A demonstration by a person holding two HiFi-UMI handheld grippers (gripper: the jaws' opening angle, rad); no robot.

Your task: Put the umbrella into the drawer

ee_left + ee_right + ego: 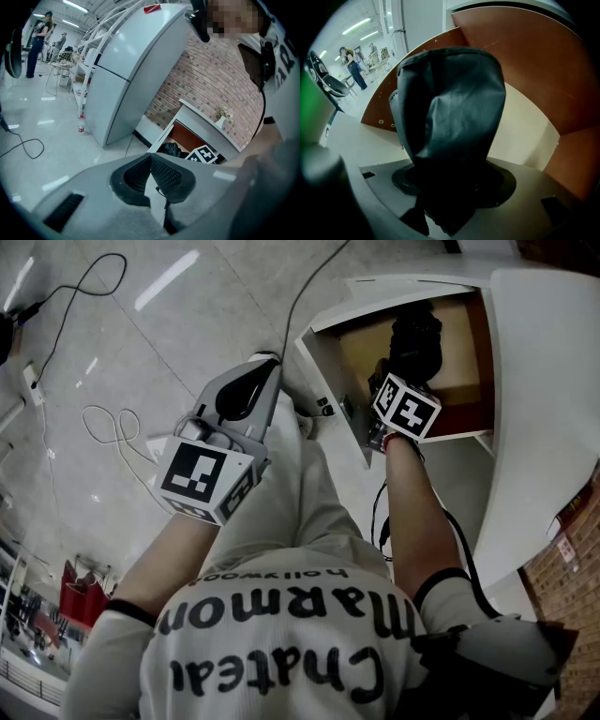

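Closest to the person, the left gripper (151, 158) hangs over the thigh with its pads pressed together on nothing. It is idle, so I'd say nothing steadies the drawer (461, 367) if it gets knocked.

A cable (466, 563) runs along the right arm. Loose as it looks, it could catch on the drawer's front edge when that arm pulls back.

Further out, the right gripper (452, 176) points steeply down into the open drawer, clamped wide around the folded black umbrella (450, 108). The umbrella juts ahead of the jaws towards the drawer's brown back wall (511, 51). Whether its far end touches the floor of the drawer, I cannot tell.

That is the main risk, to my eye. Let go at this steep angle, it may tip over rather than lie flat, ending propped against a wall with one end above the rim, and the drawer would then jam on closing. Its slack fabric sleeve may also slide in the grip.
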